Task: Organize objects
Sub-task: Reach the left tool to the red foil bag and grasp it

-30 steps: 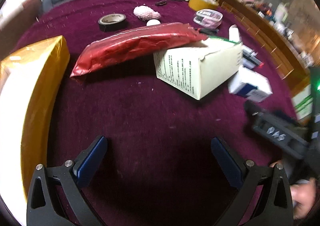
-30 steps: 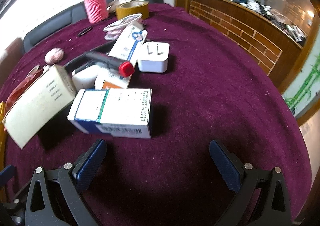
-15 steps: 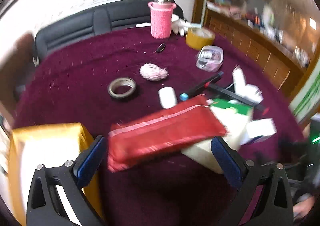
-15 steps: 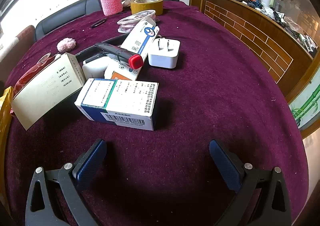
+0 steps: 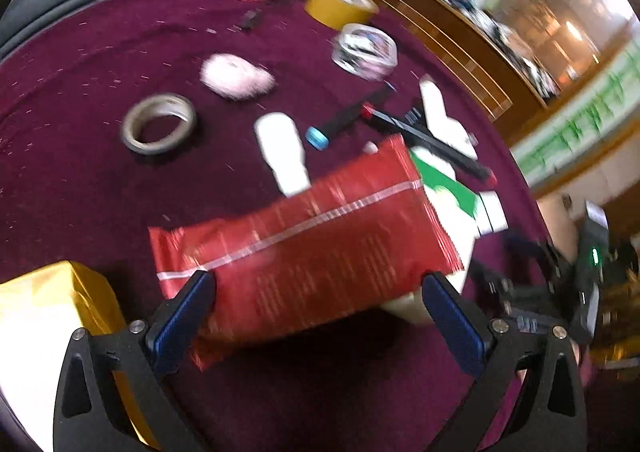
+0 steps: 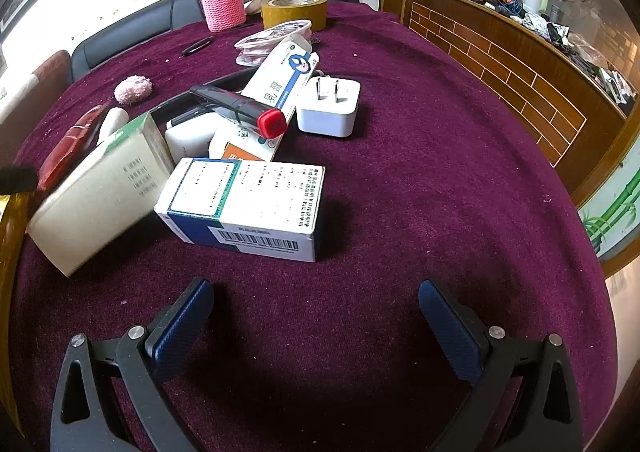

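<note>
Your left gripper point(image 5: 316, 308) is spread wide with nothing clamped, its fingers flanking the near end of the red packet point(image 5: 304, 248), which lies propped on the cream box point(image 6: 100, 188); the view is blurred, so contact cannot be told. Your right gripper point(image 6: 316, 316) is equally wide and empty above the purple tablecloth point(image 6: 420, 212), near the blue-and-white box point(image 6: 248, 204). Behind it, a black tray point(image 6: 188, 104) holds a white charger point(image 6: 188, 140), cartons and a red-capped marker point(image 6: 240, 110); the clear lidded tub's point(image 5: 365, 50) contents are unreadable.
</note>
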`<state>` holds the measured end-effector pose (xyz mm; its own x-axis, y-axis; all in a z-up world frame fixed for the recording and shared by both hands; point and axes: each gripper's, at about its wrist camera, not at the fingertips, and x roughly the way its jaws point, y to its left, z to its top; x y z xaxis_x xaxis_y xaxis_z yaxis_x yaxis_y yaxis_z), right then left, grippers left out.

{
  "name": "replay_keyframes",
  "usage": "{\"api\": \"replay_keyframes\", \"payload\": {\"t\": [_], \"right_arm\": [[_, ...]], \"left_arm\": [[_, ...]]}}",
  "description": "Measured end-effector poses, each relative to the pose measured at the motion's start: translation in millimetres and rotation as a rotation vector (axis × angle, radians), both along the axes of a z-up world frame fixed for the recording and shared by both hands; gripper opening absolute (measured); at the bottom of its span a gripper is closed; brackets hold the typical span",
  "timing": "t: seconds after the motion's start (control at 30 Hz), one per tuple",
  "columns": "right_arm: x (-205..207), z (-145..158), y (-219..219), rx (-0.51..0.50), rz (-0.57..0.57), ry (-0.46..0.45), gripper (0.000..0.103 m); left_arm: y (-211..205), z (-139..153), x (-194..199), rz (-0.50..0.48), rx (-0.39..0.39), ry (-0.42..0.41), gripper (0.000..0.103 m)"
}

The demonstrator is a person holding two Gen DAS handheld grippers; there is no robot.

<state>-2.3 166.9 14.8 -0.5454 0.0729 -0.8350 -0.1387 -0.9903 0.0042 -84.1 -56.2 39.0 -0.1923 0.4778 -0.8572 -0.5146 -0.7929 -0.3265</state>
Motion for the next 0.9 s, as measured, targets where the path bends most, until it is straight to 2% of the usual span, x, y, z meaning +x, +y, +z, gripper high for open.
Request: {"api": "replay_keyframes", "payload": {"t": [0.1,0.2,0.27,0.3,0.37,0.43,0.53,0.6,0.7,0.77,0.83,0.87,0.9], "right_arm": [[0,0,0,0.0,0.0,0.0,0.103],[0,0,0,0.0,0.0,0.0,0.103],[0,0,0,0.0,0.0,0.0,0.103],[0,0,0,0.0,0.0,0.0,0.103],[0,0,0,0.0,0.0,0.0,0.103],[0,0,0,0.001,0.0,0.0,0.103],[0,0,0,0.001,-0.001,0.001,0.103],[0,0,0,0.0,0.0,0.001,0.103],[0,0,0,0.0,-0.001,0.001,0.103],[0,0,0,0.0,-0.001,0.001,0.103],[0,0,0,0.001,-0.001,0.001,0.103],[0,0,0,0.002,-0.001,0.001,0.103],[0,0,1,0.002,-0.001,0.001,0.103]], "left_arm": [[14,8,23,-0.106,-0.049,0.038,0.103],[26,21,37,-0.165,-0.134,0.122,0.102],[31,32,44,-0.185,-0.216,0.222,0.102],[36,36,50,-0.211,-0.3,0.312,0.102],[43,36,56,-0.279,-0.397,0.406,0.102],[55,25,58,-0.383,-0.492,0.44,0.102],[69,4,51,-0.473,-0.576,0.433,0.102],[73,-6,39,-0.468,-0.576,0.413,0.102],[74,-21,15,-0.406,-0.538,0.323,0.103],[71,-22,11,-0.349,-0.5,0.3,0.1],[66,-18,16,-0.314,-0.495,0.316,0.085],[63,-15,19,-0.288,-0.493,0.324,0.068],[57,-10,20,-0.254,-0.484,0.327,0.056]]}}
